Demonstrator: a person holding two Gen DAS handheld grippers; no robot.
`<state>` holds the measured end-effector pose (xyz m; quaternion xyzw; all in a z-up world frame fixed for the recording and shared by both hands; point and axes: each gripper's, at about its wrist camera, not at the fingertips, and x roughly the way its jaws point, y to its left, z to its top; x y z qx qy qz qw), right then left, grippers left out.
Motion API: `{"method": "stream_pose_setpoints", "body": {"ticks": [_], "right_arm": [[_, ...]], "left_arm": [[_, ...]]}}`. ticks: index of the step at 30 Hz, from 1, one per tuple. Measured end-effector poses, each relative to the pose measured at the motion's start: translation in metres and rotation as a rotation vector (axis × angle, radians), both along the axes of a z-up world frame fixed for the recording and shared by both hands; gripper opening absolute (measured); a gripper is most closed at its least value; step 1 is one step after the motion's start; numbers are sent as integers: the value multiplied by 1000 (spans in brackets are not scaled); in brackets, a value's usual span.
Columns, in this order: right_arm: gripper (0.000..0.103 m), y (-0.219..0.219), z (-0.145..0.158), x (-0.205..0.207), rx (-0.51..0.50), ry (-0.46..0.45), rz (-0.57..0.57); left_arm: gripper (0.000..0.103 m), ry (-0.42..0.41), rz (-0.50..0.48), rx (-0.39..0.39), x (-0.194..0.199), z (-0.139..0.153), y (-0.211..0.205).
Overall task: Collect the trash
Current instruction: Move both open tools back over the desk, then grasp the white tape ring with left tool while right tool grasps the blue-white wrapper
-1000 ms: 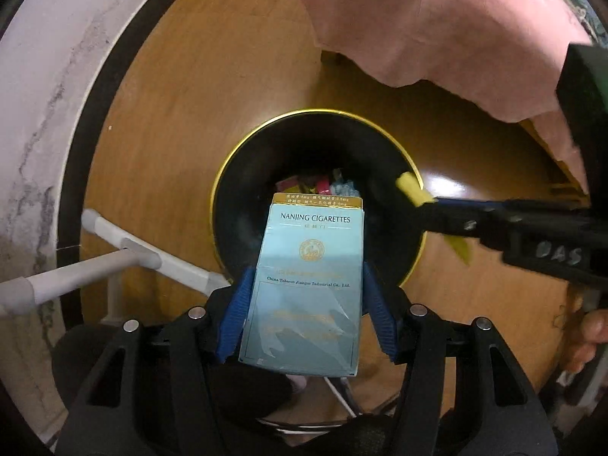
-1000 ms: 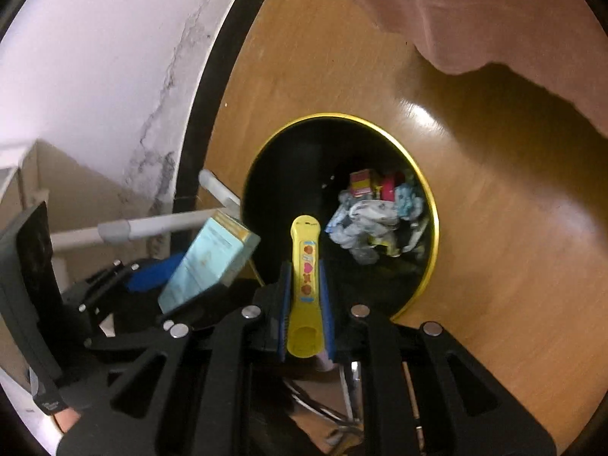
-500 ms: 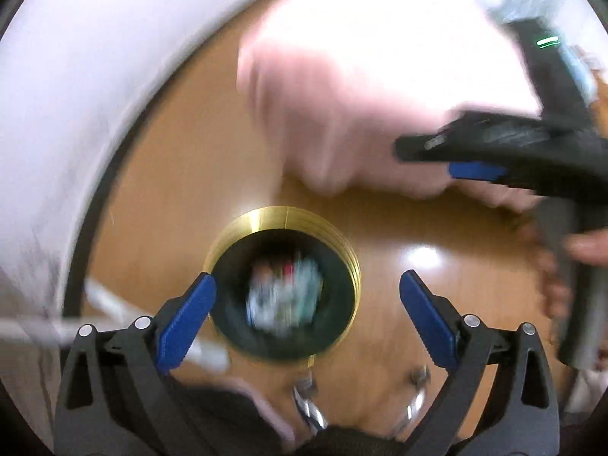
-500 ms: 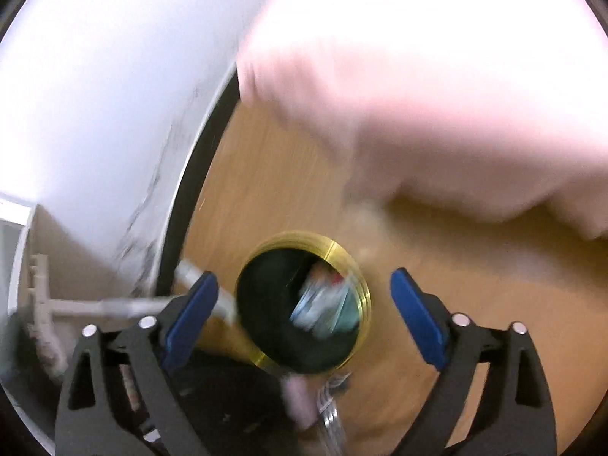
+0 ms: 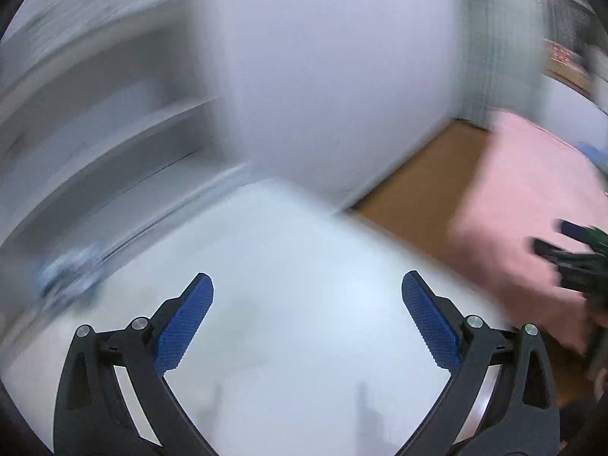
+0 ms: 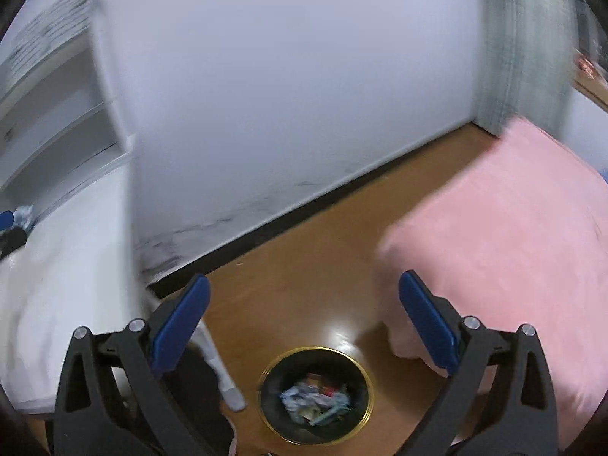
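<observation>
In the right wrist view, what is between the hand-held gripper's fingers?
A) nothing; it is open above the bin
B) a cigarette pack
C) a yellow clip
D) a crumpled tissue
A: the right hand-held gripper is spread wide with nothing between its pads, and the bin of trash sits on the floor below.

1. The trash bin (image 6: 315, 395) is black inside, with a gold rim.
2. The trash (image 6: 317, 404) in it is mixed white, blue, red and green.
3. The bed cover (image 6: 509, 235) is plain pink.
4. The floor (image 6: 304, 266) is orange-brown wood.
5. The wall (image 6: 285, 95) is white, with dark stains low down.
6. The pads (image 6: 178, 325) of the right gripper are blue, on black arms.
7. The table (image 5: 304, 304) is white.
</observation>
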<state>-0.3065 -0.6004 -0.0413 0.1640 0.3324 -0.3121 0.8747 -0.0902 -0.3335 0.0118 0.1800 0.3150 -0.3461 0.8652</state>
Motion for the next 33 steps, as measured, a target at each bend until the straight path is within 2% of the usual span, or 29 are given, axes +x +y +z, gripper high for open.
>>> {"method": "stream_pose_setpoints", "body": {"ticks": [3,6,9,12,16,17,18,20,24,28,33], "right_arm": [[96,23,8,45,1,-15,97],[96,51,18,86,-17,-36,191],[96,81,19,120,-48,-30,283],[96,109,17,150,-50,-7,349],[96,127,18,169,-38,2,395],[96,132,19,176,-38,4,402],[96,136,21,181,-39,5,415],[96,147,24,192,-45,6,449],[96,172,29,226,-48,14,553],[96,212,35,278,-66,38,717],[96,272,44,348,-127,61,960]], "left_arm": [[96,68,211,15,52,-14,67],[96,82,404,36,88,-25,129],[96,127,485,44,121,-35,161],[96,144,494,56,141,-42,171],[95,127,472,88,162,-51,167],[82,139,458,92,166,-54,167],[74,164,427,62,169,-56,169],[38,154,417,52,171,-52,175],[37,219,410,-23,180,-45,208],[37,206,481,-68,199,-29,264],[37,189,536,-15,203,-21,309]]}}
